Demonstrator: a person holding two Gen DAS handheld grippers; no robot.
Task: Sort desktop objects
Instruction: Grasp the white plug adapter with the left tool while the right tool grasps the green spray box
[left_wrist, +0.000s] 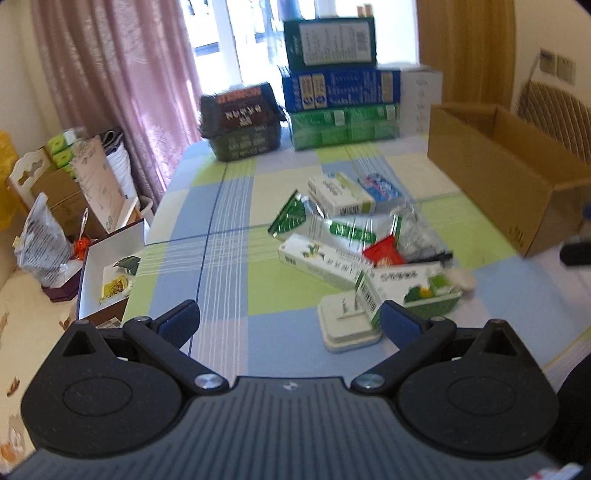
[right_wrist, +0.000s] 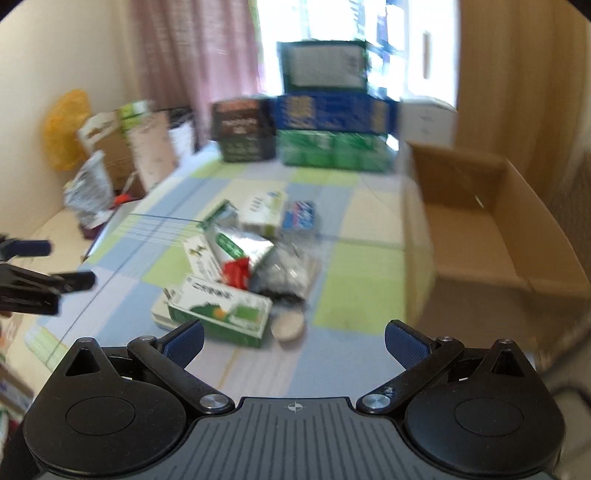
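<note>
Both my tools are released and carry nothing. My left gripper (left_wrist: 290, 325) has its jaws spread wide, and my right gripper (right_wrist: 293, 341) likewise. Both hang above the near edge of the desk (left_wrist: 221, 288).

The things to be sorted lie in one loose pile toward the middle of the desk, right of centre in the left view: boxes, foil packets and a clear bag, overlapping. The open cardboard box (right_wrist: 476, 225) stands along the right edge of the desk, well apart from the pile. I judge it the likely receptacle.

The nearest item is the green and white box (right_wrist: 221, 308), lying flat on top of a white plug adapter (left_wrist: 345, 325). It lies ahead of my right gripper and slightly to its left; in the left view it sits just beyond the right finger. Its long axis runs roughly crosswise to the right gripper's line of approach. Both tools are close to it. The right view is blurred, so finer detail cannot be confirmed.
</note>
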